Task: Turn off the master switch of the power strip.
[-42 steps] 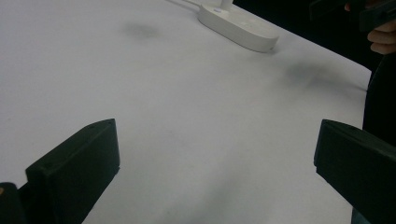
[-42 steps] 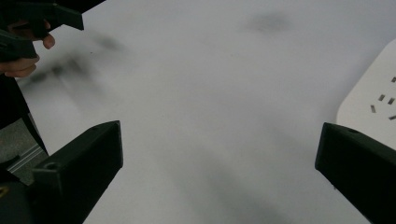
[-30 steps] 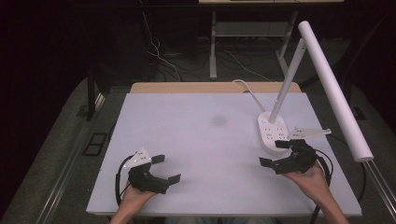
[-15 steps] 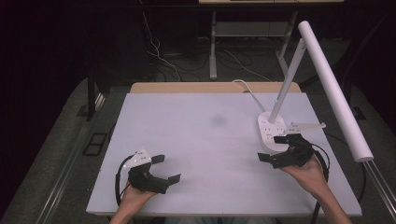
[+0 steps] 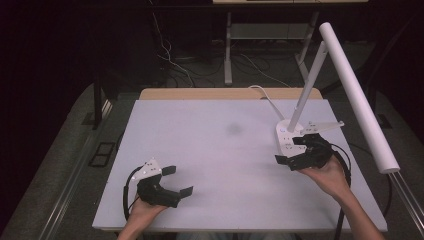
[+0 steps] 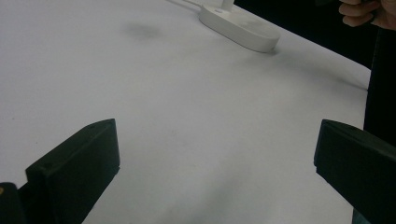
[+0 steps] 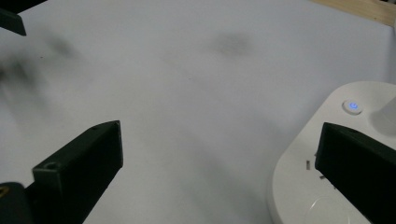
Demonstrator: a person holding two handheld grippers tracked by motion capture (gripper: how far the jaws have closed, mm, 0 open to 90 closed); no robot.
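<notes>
- Right hand-held gripper has shifted forward since earlier, jaws spread, empty, touching lamp base.
- Left hand-held gripper unmoved, released, on tabletop.
- Likely aim: power button, just ahead of right jaw; approach slowly, press lightly.

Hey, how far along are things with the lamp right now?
Nothing looks done yet. The right gripper hovers open beside the lamp base, near its lit blue button. The left gripper rests open on the table. Any action on the lamp is still left.

Lamp stands on table's right side.
</notes>
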